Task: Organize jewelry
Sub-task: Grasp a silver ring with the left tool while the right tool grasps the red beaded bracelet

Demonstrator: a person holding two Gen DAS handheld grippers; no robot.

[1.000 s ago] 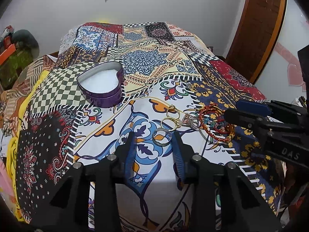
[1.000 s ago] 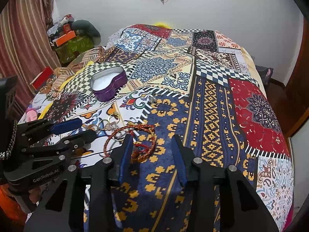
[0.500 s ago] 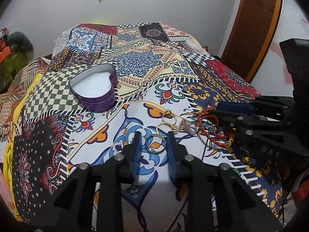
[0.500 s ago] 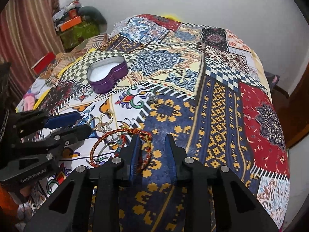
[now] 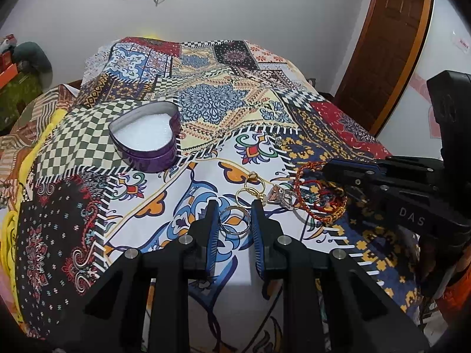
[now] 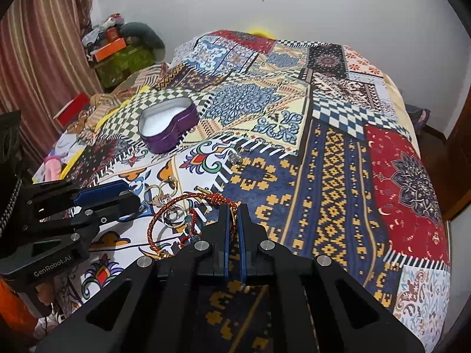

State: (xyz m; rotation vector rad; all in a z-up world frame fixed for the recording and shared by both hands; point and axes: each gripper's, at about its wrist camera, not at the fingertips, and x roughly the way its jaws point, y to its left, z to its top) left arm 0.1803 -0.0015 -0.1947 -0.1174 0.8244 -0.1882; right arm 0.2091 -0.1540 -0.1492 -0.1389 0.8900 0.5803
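Observation:
Jewelry lies on a patchwork bedspread (image 5: 223, 108). My left gripper (image 5: 234, 206) is shut on a silver ring (image 5: 234, 222), pads touching both its sides. Just beyond it lie two gold rings (image 5: 250, 188) and a ring with a pink stone (image 5: 276, 195). My right gripper (image 6: 232, 209) is shut on the cord of a red braided bracelet (image 6: 188, 196), which still rests on the cover. The left wrist view shows the right gripper (image 5: 326, 170) over the bracelet (image 5: 323, 206). An open purple heart-shaped tin (image 5: 153, 161) with white lining sits further back left.
A small silver ring (image 6: 234, 157) lies alone past the bracelet. The left gripper (image 6: 132, 203) is close beside the right one. Boxes and bags (image 6: 117, 56) pile up beyond the bed's left side by a curtain (image 6: 38, 44). A brown door (image 5: 382, 58) stands at right.
Both grippers' jaws have narrowed. The left ones closed in around the silver ring. The right ones came together on the bracelet's cord. Neither hand shifted much.

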